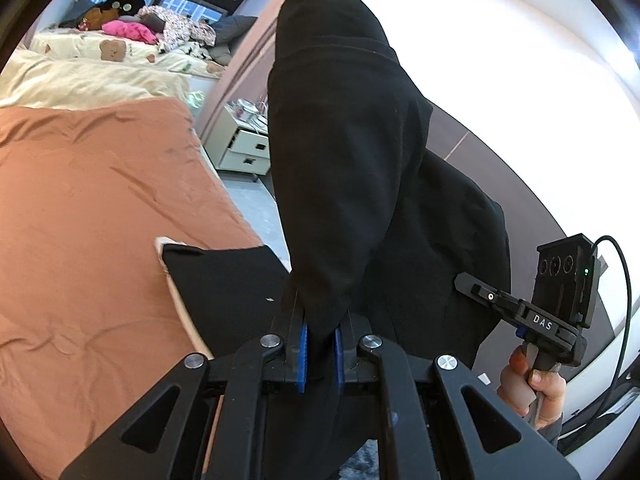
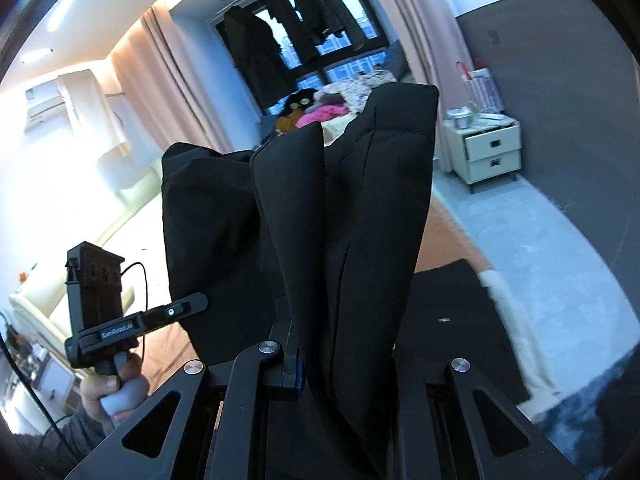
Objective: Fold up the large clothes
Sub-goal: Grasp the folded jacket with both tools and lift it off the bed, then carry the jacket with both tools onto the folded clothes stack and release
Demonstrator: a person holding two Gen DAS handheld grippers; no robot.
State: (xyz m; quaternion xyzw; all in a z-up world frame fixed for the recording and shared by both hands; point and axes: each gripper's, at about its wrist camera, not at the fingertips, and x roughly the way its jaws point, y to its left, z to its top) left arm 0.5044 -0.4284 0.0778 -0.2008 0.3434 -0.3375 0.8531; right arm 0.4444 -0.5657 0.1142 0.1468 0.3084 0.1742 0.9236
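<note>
- Here, through the left wrist camera, I saw my left gripper (image 1: 320, 354) pinching a bunched edge of the black garment (image 1: 352, 152) between its blue pads (image 1: 303, 350), the jaws pressed almost together on the cloth.
- The garment rose from the jaws toward twelve o'clock and filled the middle of that view, lifted clear of the bed.
- At nine o'clock lay the orange bedspread (image 1: 100, 208), and near seven o'clock a flat black cloth (image 1: 224, 280) rested on it, just beside the gripper.
- At four o'clock the right gripper (image 1: 472, 286) showed as a black arm nosing into the same garment, with a hand (image 1: 528, 380) on its handle.
- Through the right wrist camera, my right gripper (image 2: 340, 364) was likewise closed on a thick fold of the garment, which stood up toward twelve o'clock in two padded lobes.
- At eight o'clock there, the left gripper (image 2: 192, 304) reached into the cloth.
- I judged the garment soft, thick and limp, moderately heavy for cloth, likely to sag between the two holds and not fragile.
- I judged the best holds to be seams or hem corners, well apart, so it would hang flat.
- A bedside cabinet (image 2: 486, 148) stood at two o'clock.
</note>
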